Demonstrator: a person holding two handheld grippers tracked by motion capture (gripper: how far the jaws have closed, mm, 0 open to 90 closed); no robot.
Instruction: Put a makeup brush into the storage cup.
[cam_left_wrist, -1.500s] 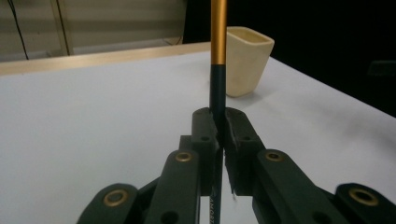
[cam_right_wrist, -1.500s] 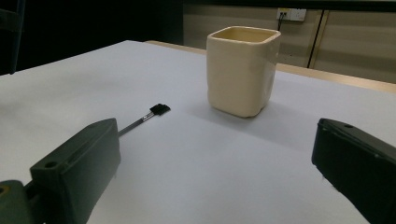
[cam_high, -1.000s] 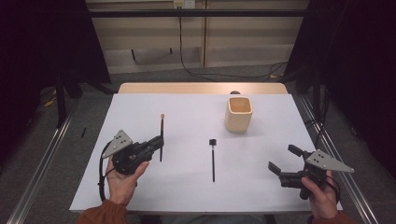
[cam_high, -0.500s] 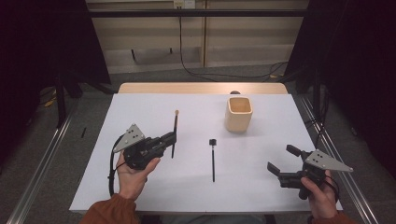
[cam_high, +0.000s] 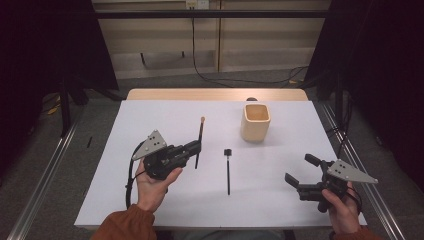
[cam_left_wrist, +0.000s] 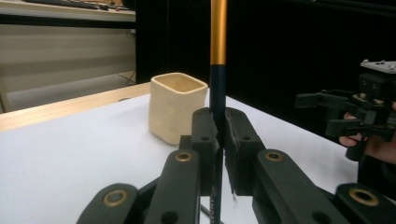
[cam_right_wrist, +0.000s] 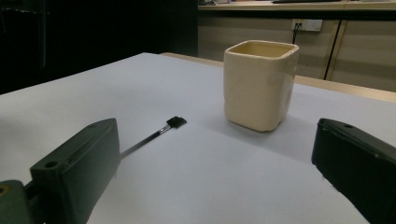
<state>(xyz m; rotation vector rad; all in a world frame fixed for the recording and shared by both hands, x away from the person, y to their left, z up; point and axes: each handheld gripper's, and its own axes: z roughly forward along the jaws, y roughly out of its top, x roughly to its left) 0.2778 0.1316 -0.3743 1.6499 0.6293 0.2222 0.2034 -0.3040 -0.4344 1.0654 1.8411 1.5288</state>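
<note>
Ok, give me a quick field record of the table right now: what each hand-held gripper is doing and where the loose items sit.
left hand-held gripper: shut on the brush, raised off the table
brush: dark handle, gold band, pale tip pointing toward the far edge
right hand-held gripper: open, nothing between its jaws, near the right front of the table
black brush: lying flat mid-table, head toward the cup
cream cup: upright, square-mouthed, far right of centre
table: white surface

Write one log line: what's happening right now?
left gripper: shut on brush | right gripper: open, idle | cup: empty
</note>
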